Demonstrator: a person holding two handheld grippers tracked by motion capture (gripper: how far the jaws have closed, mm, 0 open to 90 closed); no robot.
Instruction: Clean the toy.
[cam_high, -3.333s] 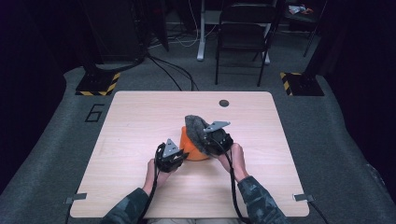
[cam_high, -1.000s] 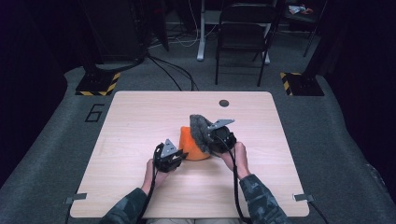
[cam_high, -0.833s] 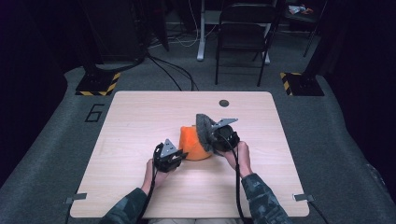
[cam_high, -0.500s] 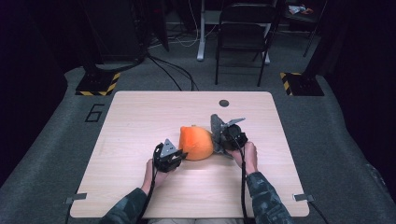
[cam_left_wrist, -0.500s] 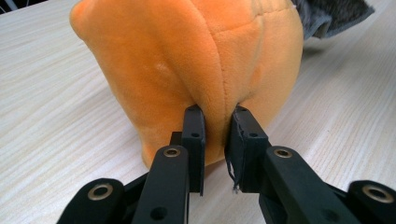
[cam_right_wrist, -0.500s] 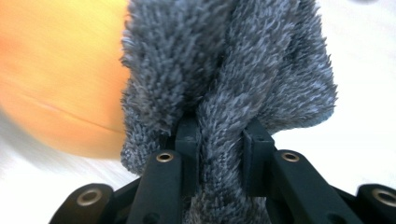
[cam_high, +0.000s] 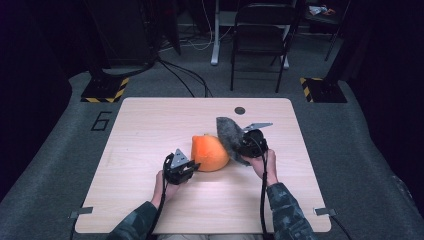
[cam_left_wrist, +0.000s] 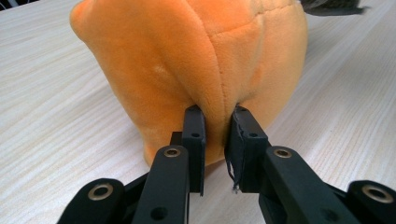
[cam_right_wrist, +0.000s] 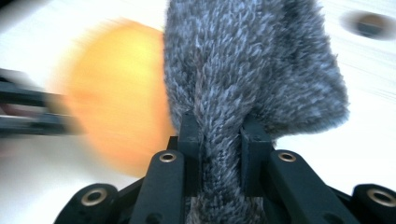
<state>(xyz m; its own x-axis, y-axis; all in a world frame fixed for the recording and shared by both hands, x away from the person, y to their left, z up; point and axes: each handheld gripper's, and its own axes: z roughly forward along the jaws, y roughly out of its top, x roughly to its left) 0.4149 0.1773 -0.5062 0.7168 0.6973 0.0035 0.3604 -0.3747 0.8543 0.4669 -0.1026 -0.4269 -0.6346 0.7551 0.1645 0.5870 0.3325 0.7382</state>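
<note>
High view shows me my left gripper (cam_high: 192, 166) pinching a fold of the orange plush (cam_high: 210, 152) sitting mid-table (cam_high: 150, 125), while my right gripper (cam_high: 239, 145) pinches the grey furry cover (cam_high: 227, 135), lifted just beside the plush's right

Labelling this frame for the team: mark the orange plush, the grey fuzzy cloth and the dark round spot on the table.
orange plush (cam_high: 210, 152): high view, middle of its top face.
grey fuzzy cloth (cam_high: 227, 134): high view, its raised upper part.
dark round spot (cam_high: 240, 110): high view, its centre.
</note>
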